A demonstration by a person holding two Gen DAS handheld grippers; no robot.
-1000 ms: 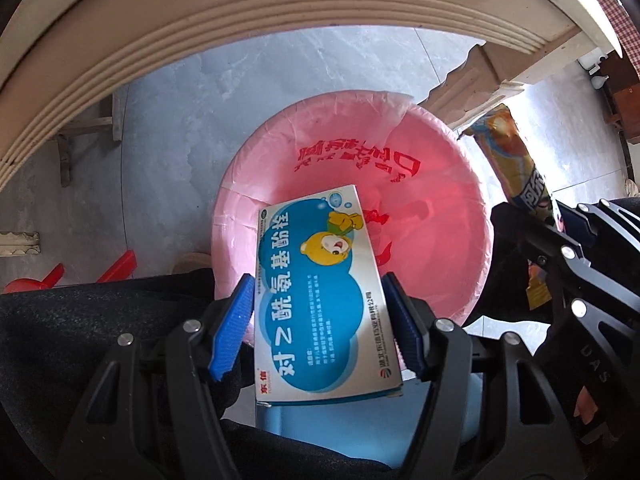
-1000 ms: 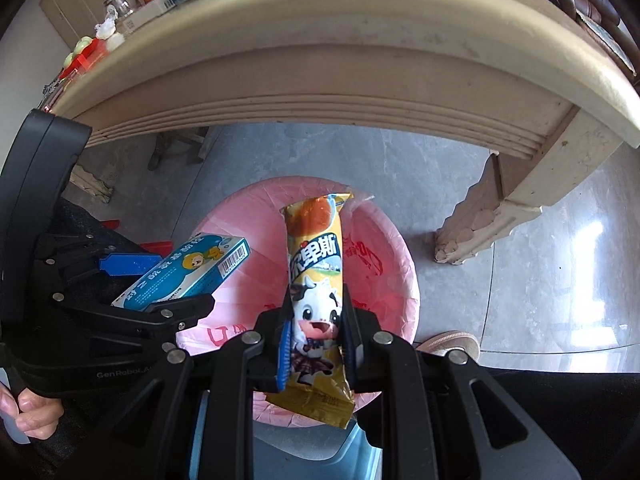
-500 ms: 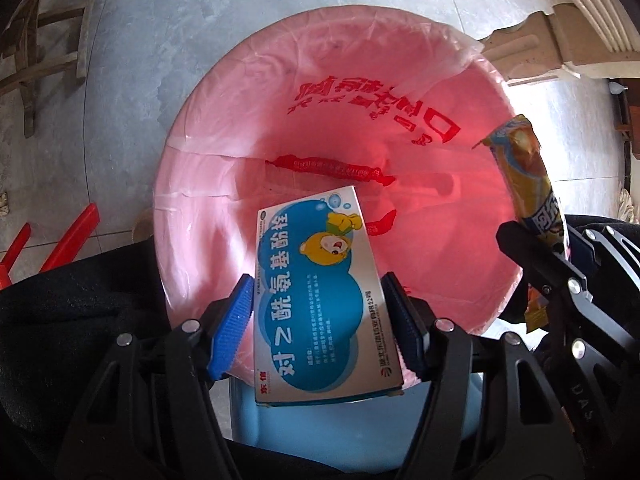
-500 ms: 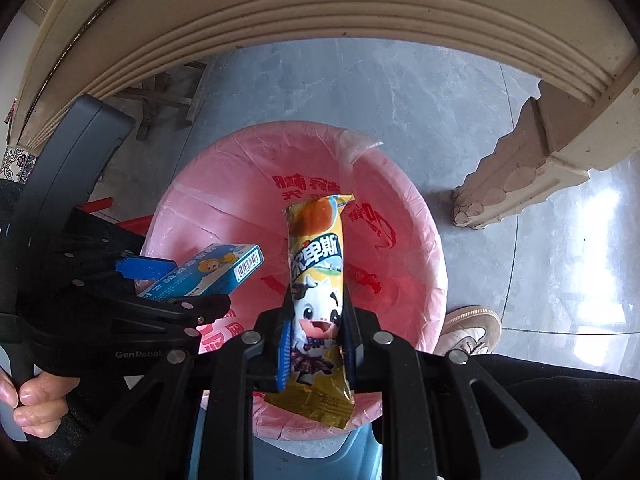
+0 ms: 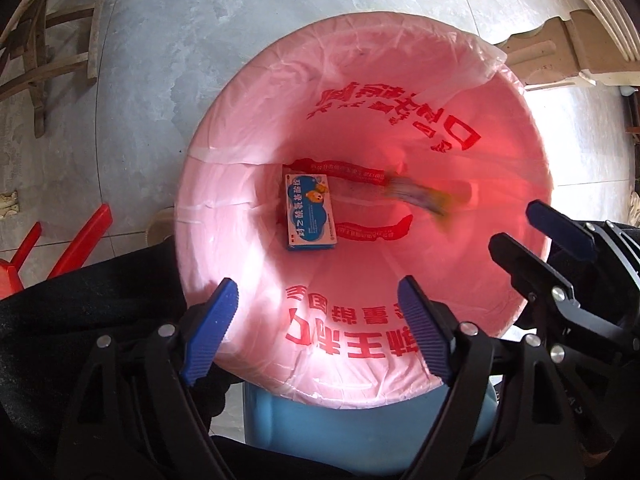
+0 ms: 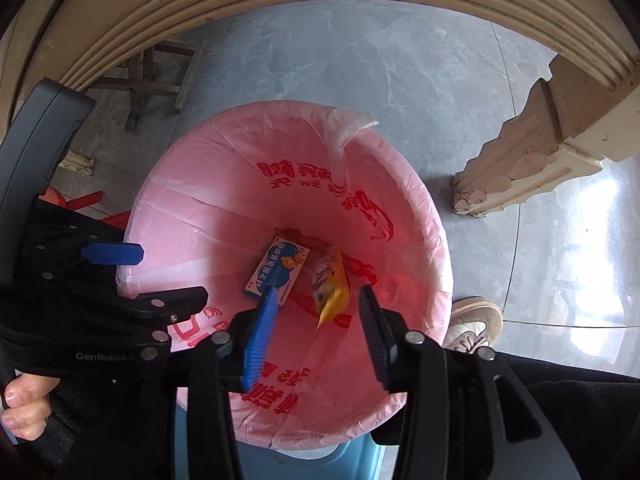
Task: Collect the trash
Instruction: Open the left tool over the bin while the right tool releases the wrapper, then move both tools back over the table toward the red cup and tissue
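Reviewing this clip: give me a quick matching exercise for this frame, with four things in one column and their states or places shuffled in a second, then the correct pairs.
Things:
1. blue medicine box
2. yellow snack wrapper
3. left gripper
4. pink bin liner

States:
A. blurred, inside the bag
B. open and holding nothing
C. stretched over the rim of a blue bin
D. lying at the bottom of the bag, printed face up

Pairs: 1-D, 2-A, 3-B, 4-C

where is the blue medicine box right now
In both wrist views the blue cardboard medicine box lies at the bottom of the pink-lined bin, left of the blurred yellow snack wrapper.
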